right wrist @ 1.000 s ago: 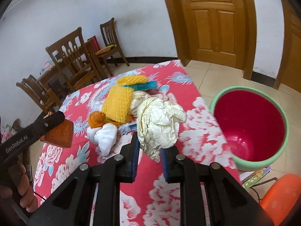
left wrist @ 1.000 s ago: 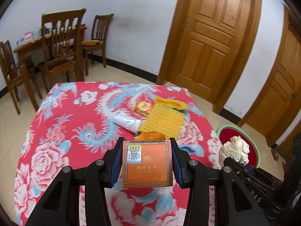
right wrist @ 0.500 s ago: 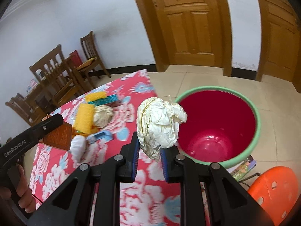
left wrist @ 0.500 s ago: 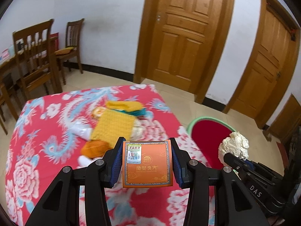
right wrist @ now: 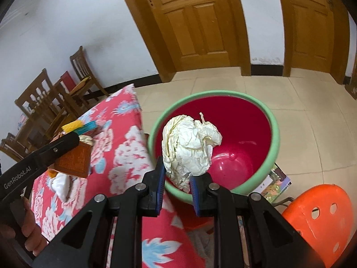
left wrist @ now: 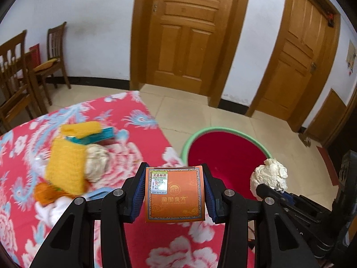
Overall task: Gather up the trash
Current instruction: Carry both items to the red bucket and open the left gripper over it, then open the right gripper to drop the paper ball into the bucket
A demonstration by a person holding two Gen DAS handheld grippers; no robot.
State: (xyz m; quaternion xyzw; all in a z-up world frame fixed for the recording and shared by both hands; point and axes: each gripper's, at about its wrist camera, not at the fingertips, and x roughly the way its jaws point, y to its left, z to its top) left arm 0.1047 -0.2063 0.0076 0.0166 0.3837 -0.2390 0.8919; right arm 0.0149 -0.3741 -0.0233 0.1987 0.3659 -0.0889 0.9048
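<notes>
My left gripper [left wrist: 174,192] is shut on an orange carton [left wrist: 174,193] with a green sticker, held over the table's right edge. A red bin with a green rim [left wrist: 223,154] stands on the floor just beyond it. My right gripper [right wrist: 177,182] is shut on a crumpled ball of white paper [right wrist: 189,147], which hangs over the near rim of the bin [right wrist: 275,138]. The paper ball [left wrist: 268,174] and the right gripper show at the right of the left wrist view. The left gripper with the carton [right wrist: 74,160] appears at the left of the right wrist view.
More litter lies on the flowered red tablecloth [left wrist: 133,134]: yellow mesh sleeves [left wrist: 67,163], a teal box [left wrist: 93,137], a pale wad [left wrist: 97,163], white cloth. An orange stool [right wrist: 316,218] and a booklet [right wrist: 275,182] sit beside the bin. Wooden chairs [left wrist: 53,55] and doors [left wrist: 187,35] stand behind.
Both grippers have swung to the right with their loads, from over the table toward the bin. The paper ball now hangs over the bin's rim; the carton has reached the table's edge.
</notes>
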